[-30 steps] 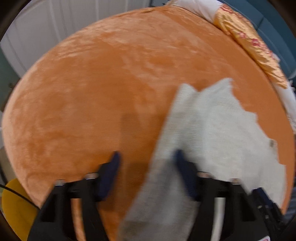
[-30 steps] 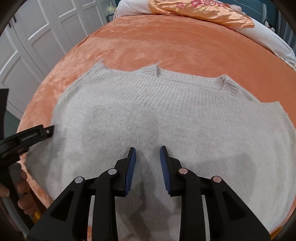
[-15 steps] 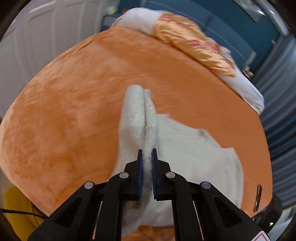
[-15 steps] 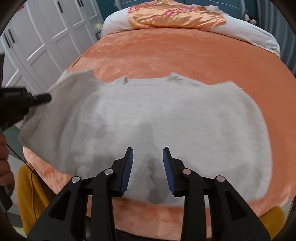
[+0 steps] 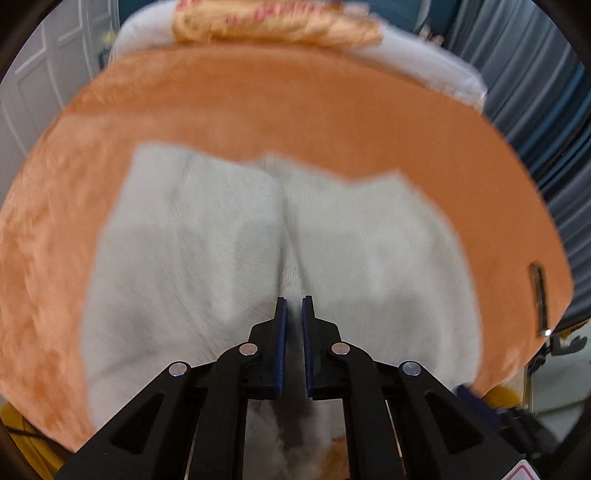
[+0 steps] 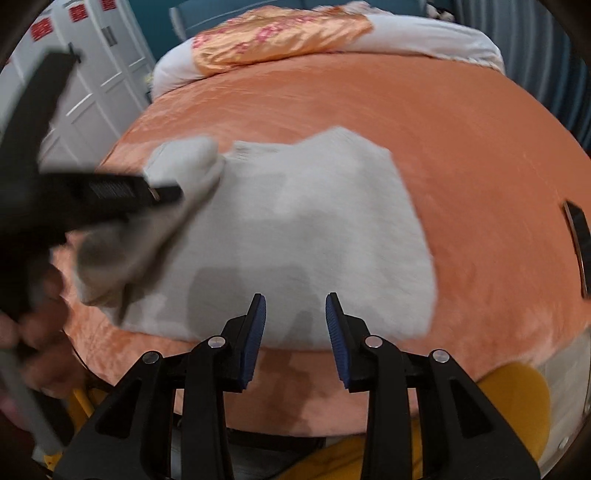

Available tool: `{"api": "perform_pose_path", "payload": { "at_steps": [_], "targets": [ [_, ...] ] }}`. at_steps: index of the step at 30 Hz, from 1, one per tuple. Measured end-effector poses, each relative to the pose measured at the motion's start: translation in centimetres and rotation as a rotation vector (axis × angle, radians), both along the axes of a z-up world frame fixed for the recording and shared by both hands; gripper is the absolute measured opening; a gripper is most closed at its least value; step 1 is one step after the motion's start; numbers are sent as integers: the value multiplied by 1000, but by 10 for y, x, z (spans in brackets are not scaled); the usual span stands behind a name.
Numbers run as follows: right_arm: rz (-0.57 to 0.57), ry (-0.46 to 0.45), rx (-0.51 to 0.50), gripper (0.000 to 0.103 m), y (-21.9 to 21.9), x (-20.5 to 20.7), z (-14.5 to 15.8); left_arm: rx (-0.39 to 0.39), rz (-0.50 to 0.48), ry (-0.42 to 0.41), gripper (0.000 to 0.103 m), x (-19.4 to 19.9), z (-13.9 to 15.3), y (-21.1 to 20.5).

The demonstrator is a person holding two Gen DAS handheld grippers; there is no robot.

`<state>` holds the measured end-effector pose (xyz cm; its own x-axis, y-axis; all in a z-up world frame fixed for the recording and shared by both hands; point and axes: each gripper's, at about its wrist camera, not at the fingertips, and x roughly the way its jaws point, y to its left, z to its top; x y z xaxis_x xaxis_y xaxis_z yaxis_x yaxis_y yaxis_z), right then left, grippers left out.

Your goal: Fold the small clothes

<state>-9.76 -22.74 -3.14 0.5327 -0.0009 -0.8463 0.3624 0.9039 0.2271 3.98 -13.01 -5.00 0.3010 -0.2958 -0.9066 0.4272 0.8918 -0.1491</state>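
A pale grey knitted sweater [image 6: 314, 236] lies flat on the orange bed cover [image 6: 461, 147]. My left gripper [image 5: 291, 306] is shut on a pinched fold of the sweater [image 5: 288, 240], which stands up as a ridge ahead of the fingertips. In the right wrist view the left gripper [image 6: 162, 192] comes in from the left, holding the sweater's left side lifted and draped over the body of the garment. My right gripper [image 6: 295, 317] is open above the sweater's near hem, with nothing between its fingers.
An orange floral pillow [image 6: 280, 33] and white bedding [image 6: 424, 33] lie at the bed's far end. A dark flat object [image 6: 576, 229] rests near the bed's right edge. White wardrobe doors [image 6: 103, 74] stand left, blue curtains [image 5: 546, 110] right, and something yellow [image 6: 517, 398] sits below the near edge.
My left gripper closed on the sweater's left side, lifted it and carried it rightwards over the garment. My right gripper drew back to the near hem, still open.
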Motion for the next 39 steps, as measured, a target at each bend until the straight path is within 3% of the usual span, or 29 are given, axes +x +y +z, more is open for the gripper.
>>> {"api": "perform_pose_path", "payload": {
  "at_steps": [3,7,8,12,17,21,23,25,26,27,28,30,33,35,38,39],
  "targets": [
    [-14,-14,23,36,-9,-2,5,-47,29,8,12,-9,7,22],
    [14,-73,40,48,-7,6,19,-77,75,-101,54,-21,41,76],
    [32,-87,56,50,-4,12,21,-63,102,-142,58,-24,48,90],
    [89,-113,151,58,8,39,24,31,173,-206,63,-29,48,139],
    [128,-77,290,65,34,75,9,36,243,-114,63,-25,24,171],
    [132,-3,427,66,47,95,-14,41,195,-100,63,-33,14,171],
    [127,27,503,66,51,103,-25,53,147,-100,68,-37,9,162],
    [146,34,541,59,56,111,-28,66,114,-98,69,-42,1,159],
    [165,32,548,44,59,116,-27,80,98,-93,69,-42,-4,154],
    [180,30,540,19,61,120,-24,86,89,-88,69,-42,-9,150],
    [197,20,519,7,62,123,-18,90,83,-84,69,-41,-12,148],
    [214,-119,500,5,49,119,18,110,84,-82,69,-37,-15,140],
    [198,-303,405,5,16,98,82,75,92,-85,69,-31,-7,132],
    [181,-365,323,5,-8,79,110,50,80,-101,69,-28,-1,123],
    [156,-276,238,11,-34,70,100,71,59,-112,69,-25,-2,107],
    [120,-227,223,21,-40,70,87,85,57,-98,69,-23,-7,101]
  ]
}}
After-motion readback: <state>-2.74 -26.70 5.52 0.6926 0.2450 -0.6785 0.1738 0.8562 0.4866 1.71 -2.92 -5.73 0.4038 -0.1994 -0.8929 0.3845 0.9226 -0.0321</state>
